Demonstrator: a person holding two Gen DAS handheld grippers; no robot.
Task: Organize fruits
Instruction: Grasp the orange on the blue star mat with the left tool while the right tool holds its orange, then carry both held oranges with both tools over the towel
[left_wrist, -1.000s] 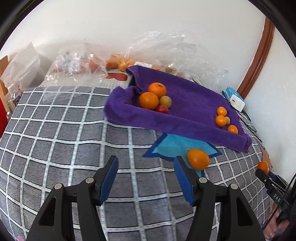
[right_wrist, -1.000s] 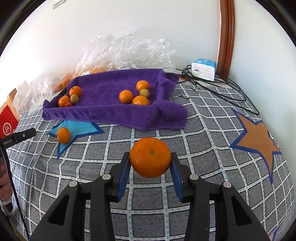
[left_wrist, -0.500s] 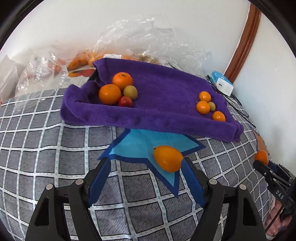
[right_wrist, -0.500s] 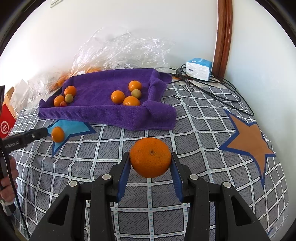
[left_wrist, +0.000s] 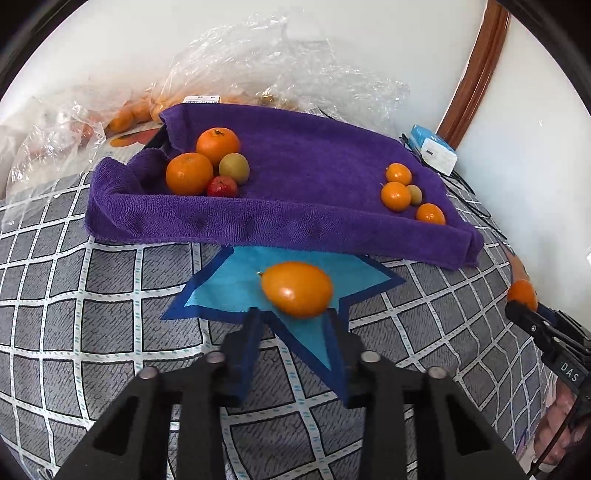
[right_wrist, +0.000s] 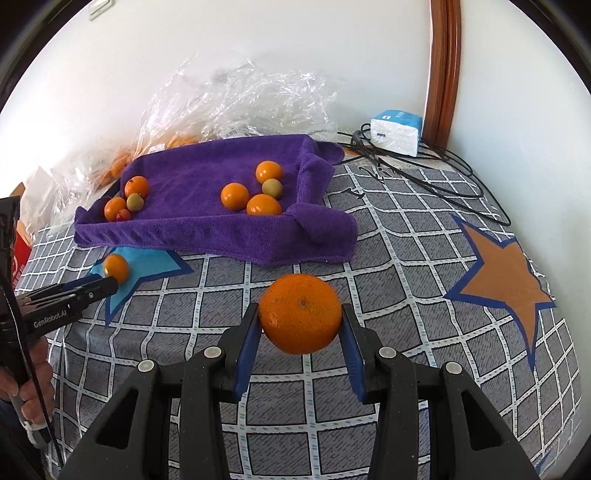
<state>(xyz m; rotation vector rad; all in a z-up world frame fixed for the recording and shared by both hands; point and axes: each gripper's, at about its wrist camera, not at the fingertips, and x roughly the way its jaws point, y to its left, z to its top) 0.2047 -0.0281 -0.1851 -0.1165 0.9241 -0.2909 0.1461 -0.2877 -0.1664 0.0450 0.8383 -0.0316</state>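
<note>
A small oval orange fruit (left_wrist: 296, 288) lies on a light blue star patch (left_wrist: 236, 284) just in front of a purple towel (left_wrist: 314, 177). My left gripper (left_wrist: 293, 321) is open, its fingertips reaching the fruit's near side on both flanks. The towel holds two groups of fruit: left group (left_wrist: 207, 164) and right group (left_wrist: 404, 194). My right gripper (right_wrist: 299, 325) is shut on a large orange (right_wrist: 300, 314), held above the checked cloth. The left gripper also shows in the right wrist view (right_wrist: 107, 286) beside the small fruit (right_wrist: 116, 267).
Clear plastic bags (left_wrist: 258, 66) with more fruit lie behind the towel by the wall. A white and blue box (right_wrist: 397, 131) and black cables (right_wrist: 424, 173) sit at the back right. An orange star patch (right_wrist: 506, 273) marks the checked cloth on the right.
My left gripper moved forward to the small fruit on the blue star and narrowed around it. My right gripper drew back slightly, still holding the large orange.
</note>
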